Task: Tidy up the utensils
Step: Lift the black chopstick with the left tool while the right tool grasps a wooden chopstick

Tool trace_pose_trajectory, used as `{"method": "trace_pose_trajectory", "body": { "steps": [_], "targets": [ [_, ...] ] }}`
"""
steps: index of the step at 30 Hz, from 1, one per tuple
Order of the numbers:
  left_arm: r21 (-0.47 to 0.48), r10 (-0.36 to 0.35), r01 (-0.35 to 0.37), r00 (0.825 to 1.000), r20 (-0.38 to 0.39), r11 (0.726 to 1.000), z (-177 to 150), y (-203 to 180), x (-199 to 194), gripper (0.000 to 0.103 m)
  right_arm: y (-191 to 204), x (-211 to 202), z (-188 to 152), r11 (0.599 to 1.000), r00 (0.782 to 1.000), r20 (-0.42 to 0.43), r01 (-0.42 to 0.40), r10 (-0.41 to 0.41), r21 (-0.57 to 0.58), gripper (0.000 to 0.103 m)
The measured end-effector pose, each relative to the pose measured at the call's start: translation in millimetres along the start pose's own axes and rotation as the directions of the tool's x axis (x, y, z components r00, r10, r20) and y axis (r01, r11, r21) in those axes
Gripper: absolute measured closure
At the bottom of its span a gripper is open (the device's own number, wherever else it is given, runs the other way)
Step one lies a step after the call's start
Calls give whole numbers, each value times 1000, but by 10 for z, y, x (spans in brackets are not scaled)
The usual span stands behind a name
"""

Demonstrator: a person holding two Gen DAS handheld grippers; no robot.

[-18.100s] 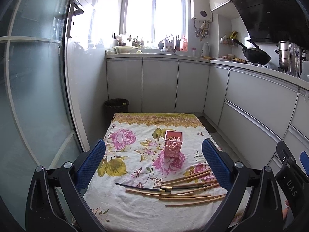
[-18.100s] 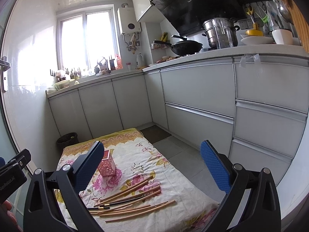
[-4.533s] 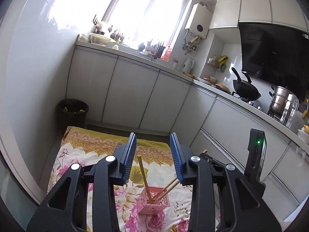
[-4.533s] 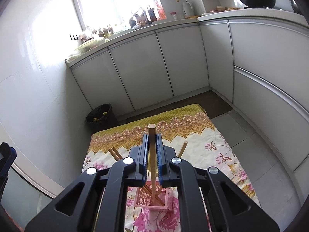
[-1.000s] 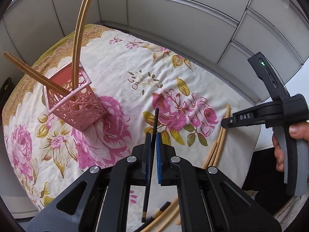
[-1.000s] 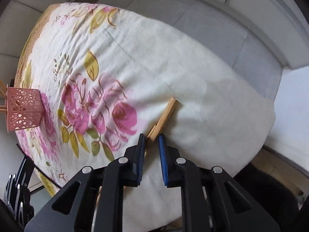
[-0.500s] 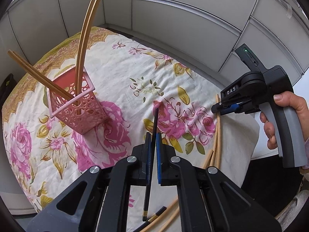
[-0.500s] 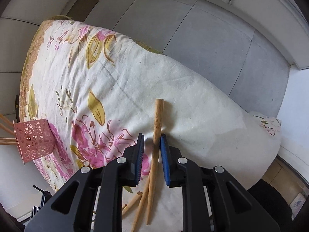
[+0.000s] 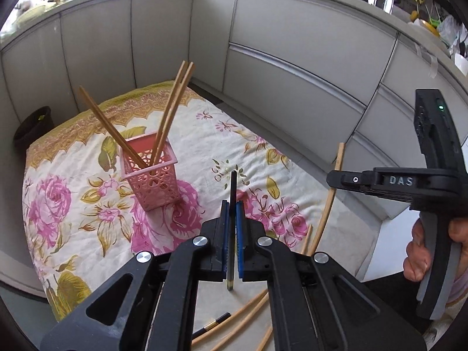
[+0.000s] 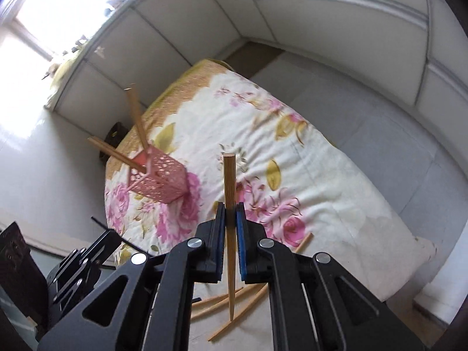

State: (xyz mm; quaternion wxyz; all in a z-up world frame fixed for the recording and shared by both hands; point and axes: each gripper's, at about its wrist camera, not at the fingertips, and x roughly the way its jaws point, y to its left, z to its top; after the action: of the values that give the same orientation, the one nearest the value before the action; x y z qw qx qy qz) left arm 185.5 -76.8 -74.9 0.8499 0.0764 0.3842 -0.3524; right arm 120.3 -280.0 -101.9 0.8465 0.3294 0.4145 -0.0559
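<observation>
A dark chopstick [image 9: 232,201] is clamped between the pads of the left gripper [image 9: 232,219], low in the centre of the left wrist view, and a wooden chopstick [image 10: 229,193] is pinched by the right gripper [image 10: 231,219], whose jaws have just been closing on it; it is seen low in the centre of the right wrist view. Both sticks are gripped near one end, so a slip or a swing of the long free part may be expected if either is tilted quickly. The pink holder [image 9: 150,175], left of centre in the left wrist view, is light and already crowded by the slanting chopsticks in the holder [image 9: 169,117]; it could be knocked over, or an incoming tip could be caught on its pierced wall. The two grippers could also be brought into collision above it. The holder stands on the floral cloth [image 9: 73,204], well apart from both grippers, above and left of each. Loose chopsticks on the cloth [image 10: 234,298] lie near the bottom edge, under the right gripper.
</observation>
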Motion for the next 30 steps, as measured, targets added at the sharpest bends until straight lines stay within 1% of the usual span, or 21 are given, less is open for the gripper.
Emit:
{"method": "trace_pose_trajectory", "body": {
  "steps": [3, 6, 12, 17, 21, 25, 30],
  "targets": [
    [-46, 25, -22, 998, 64, 999, -43, 5, -248, 100, 311, -345, -74, 992, 996, 81, -13, 24, -129, 95],
    [-53, 63, -58, 993, 103, 997, 27, -13, -474, 100, 593, -621, -91, 978, 989, 140, -24, 54, -206, 95],
    [-75, 116, -104, 978, 173, 992, 269, 2, -940, 100, 949, -1075, 36, 957, 974, 200, -42, 103, -288, 95],
    [-84, 154, -138, 964, 215, 987, 464, 10, -1234, 100, 1154, -1333, 190, 943, 964, 235, -45, 128, -330, 95],
    [-94, 186, -168, 950, 251, 981, 613, 37, -1353, 100, 1263, -1383, 320, 937, 956, 259, -43, 140, -346, 95],
    [-127, 212, -182, 932, 294, 975, 791, 88, -1404, 100, 1374, -1347, 464, 933, 949, 278, -39, 147, -358, 95],
    [-153, 258, -219, 912, 318, 964, 1041, 184, -1265, 100, 1475, -1225, 686, 933, 937, 310, -43, 161, -356, 95]
  ]
}}
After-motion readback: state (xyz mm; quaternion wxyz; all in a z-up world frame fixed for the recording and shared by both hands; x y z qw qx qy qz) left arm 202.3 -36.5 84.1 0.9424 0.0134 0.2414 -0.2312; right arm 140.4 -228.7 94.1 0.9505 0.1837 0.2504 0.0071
